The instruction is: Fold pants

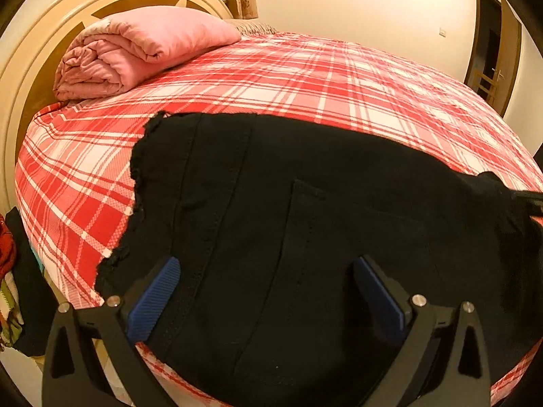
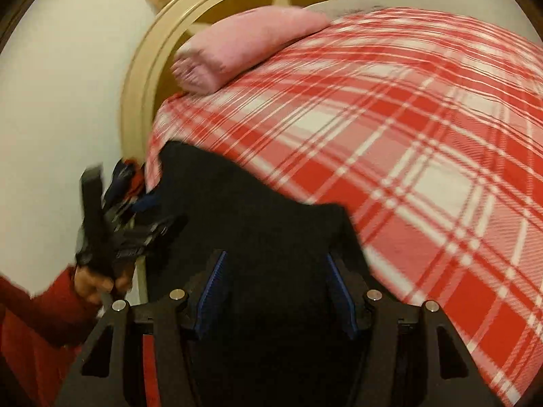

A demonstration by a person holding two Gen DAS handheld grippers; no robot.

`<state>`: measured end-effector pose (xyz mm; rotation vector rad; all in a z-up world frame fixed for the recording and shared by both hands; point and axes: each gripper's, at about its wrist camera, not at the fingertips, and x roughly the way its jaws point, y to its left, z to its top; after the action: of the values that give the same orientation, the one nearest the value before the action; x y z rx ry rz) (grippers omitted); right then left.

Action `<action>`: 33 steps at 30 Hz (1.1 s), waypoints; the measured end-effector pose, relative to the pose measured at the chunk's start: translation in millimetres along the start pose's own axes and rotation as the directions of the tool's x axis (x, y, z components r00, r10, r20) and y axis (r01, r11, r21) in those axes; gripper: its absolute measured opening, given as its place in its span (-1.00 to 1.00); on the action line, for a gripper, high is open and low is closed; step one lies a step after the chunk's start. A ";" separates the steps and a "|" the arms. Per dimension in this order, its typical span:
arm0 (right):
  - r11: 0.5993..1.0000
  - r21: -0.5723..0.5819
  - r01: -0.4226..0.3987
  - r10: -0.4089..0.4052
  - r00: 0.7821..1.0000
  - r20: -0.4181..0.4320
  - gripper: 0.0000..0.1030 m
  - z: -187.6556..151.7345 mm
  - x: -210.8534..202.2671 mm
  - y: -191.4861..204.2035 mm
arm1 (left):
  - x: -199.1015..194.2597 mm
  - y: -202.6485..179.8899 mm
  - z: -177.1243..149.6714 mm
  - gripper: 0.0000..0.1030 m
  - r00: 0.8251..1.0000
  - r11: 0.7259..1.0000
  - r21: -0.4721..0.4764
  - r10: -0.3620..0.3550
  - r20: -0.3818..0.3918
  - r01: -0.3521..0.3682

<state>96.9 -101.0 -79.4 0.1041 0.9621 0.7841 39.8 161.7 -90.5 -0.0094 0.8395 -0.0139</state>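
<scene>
Black pants (image 1: 305, 210) lie spread flat on the red plaid bed sheet (image 1: 271, 78), the frilled waist edge at the left and a back pocket near the middle. My left gripper (image 1: 266, 261) hovers over them, its blue pads (image 1: 159, 291) wide apart and gripping nothing. In the blurred right wrist view the pants (image 2: 258, 210) reach the bed's near left corner. My right gripper (image 2: 275, 255) stands open above the cloth, pads (image 2: 212, 291) apart. The left gripper (image 2: 134, 188) shows at the left of that view, held by a hand (image 2: 95, 281) in a red sleeve.
A folded pink quilt (image 1: 135, 51) lies at the head of the bed against the cream round headboard (image 1: 30, 68). Clothes hang off the bed's left side (image 1: 10, 271). A wooden door (image 1: 492, 51) stands at the far right. Bare sheet stretches beyond the pants.
</scene>
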 end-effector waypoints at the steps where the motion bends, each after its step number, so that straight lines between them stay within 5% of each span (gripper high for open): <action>1: 1.000 -0.015 -0.003 0.003 1.000 -0.017 0.16 -3.5 0.5 3.1 | -0.1 0.0 -0.3 1.00 1.000 1.000 0.001 0.000 0.000 0.000; 4: 1.000 -0.021 0.011 -0.012 0.999 -0.044 0.16 -10.4 2.1 0.7 | 0.2 0.1 -0.1 1.00 1.000 1.000 -0.003 0.000 0.005 0.000; 9: 0.996 0.094 0.001 -0.003 1.000 0.025 0.16 -1.0 2.8 -20.6 | 0.6 0.5 0.8 1.00 1.000 1.000 -0.004 -0.001 0.004 0.001; 15: 0.998 0.044 0.036 -0.037 0.999 0.021 0.16 9.1 7.9 -15.8 | 0.6 0.6 1.2 1.00 1.000 1.000 -0.003 -0.001 0.005 0.001; 22: 0.997 -0.003 -0.082 0.082 0.995 -0.064 0.19 16.6 9.9 -16.0 | 1.4 0.7 1.6 1.00 1.000 1.000 -0.001 -0.005 0.004 0.005; 25: 0.978 0.002 -0.210 0.209 0.971 -0.118 0.19 14.6 4.9 -20.1 | 1.1 0.5 1.1 1.00 1.000 1.000 0.007 -0.008 0.001 0.008; 29: 1.000 -0.015 -0.023 0.022 0.997 -0.078 0.19 17.6 7.4 -29.6 | 1.2 0.5 1.2 1.00 1.000 1.000 0.008 -0.008 0.000 0.008; 33: 0.989 0.022 -0.146 0.147 0.986 -0.078 0.19 11.2 7.2 -30.4 | 1.2 0.4 1.3 1.00 1.000 1.000 0.009 -0.008 -0.001 0.008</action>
<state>124.6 -115.6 -90.2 0.1597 1.0447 0.9214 41.6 162.1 -90.5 -0.0041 0.8400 -0.0254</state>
